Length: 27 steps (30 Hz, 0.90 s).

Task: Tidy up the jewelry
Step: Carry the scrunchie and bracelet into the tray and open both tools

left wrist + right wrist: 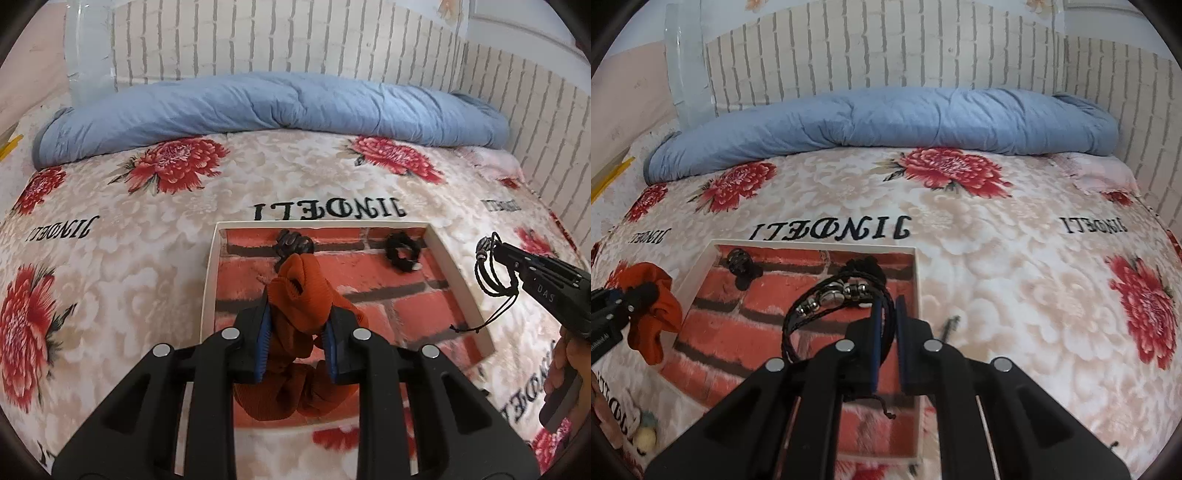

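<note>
My left gripper (297, 314) is shut on an orange scrunchie (306, 291) and holds it over the white-rimmed tray (210, 280) with a red brick pattern. In the right wrist view the scrunchie (657, 314) hangs at the tray's left edge (698, 273). My right gripper (889, 306) is shut on a black braided bracelet (834, 299) with metal beads, above the tray's right part; in the left wrist view it (493, 245) hangs beyond the tray's right rim. Inside the tray lie a dark beaded piece (293, 242) and a black scrunchie (400, 253).
The tray lies on a floral bedspread (110, 277) with red flowers and black lettering. A rolled blue quilt (258, 107) lies along the far side before a white brick-pattern wall. A small dark item (951, 326) lies on the bedspread right of the tray.
</note>
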Motion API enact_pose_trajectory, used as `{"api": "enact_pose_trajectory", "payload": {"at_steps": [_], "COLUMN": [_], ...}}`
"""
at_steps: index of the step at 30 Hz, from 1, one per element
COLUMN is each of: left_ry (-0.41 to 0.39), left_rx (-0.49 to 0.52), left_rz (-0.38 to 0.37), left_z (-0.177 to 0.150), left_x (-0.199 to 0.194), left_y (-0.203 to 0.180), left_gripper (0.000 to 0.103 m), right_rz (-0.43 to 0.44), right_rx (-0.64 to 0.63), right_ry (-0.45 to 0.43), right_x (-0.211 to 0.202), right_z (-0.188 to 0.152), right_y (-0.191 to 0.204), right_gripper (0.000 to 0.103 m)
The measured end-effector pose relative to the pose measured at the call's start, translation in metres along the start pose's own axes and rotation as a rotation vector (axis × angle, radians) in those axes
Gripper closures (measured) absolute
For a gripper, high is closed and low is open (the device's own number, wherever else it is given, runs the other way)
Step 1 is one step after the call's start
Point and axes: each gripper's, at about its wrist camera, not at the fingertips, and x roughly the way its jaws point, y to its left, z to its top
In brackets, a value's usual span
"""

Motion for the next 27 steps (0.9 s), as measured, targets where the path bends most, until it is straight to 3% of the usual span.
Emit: {"api": "enact_pose_trajectory", "payload": {"at_steps": [13, 27], "left_ry": [0.128, 0.179], "left_rx": [-0.042, -0.014], "left_rz": [0.035, 0.054], "left_z": [0.008, 0.016], "left_x": [0.104, 0.132], "left_y": [0.026, 0.019], "left_gripper": [0.081, 0.076], "right_rz": [-0.006, -0.035], "right_rx": [0.032, 0.024], "right_ry": [0.125, 0.215], "right_x": [0.097, 0.133], "right_z": [-0.006, -0.003], "right_y": [0.01, 0.014], "right_gripper": [0.096, 0.095]}}
